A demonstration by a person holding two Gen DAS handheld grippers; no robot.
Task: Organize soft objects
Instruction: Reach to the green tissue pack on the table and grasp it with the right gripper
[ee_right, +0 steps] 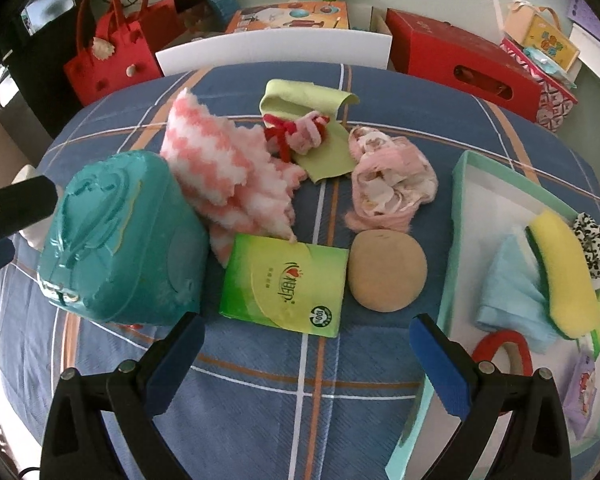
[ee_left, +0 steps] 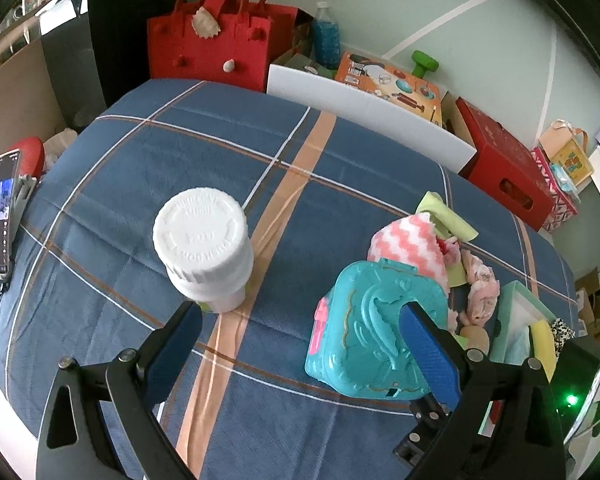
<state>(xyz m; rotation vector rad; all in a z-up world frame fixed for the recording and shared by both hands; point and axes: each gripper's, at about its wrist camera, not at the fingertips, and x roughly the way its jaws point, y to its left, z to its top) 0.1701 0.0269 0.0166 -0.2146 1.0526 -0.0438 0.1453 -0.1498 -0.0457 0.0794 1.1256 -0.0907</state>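
The left gripper (ee_left: 300, 320) hangs over the bench (ee_left: 148, 152), jaws released and empty; a white bottle (ee_left: 204, 248) stands just beyond its left jaw, a teal case (ee_left: 364, 320) partly behind its right jaw. The right gripper (ee_right: 306, 336) is likewise spread wide, holding nothing. Just ahead between its jaws lies a green tissue pack (ee_right: 284, 284), a tan ball (ee_right: 386, 270) beside it. The tray (ee_right: 488, 176) sits at the bench's right edge.

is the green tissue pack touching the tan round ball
Apart. The right wrist view shows a strip of blue cloth between the green tissue pack and the tan ball.
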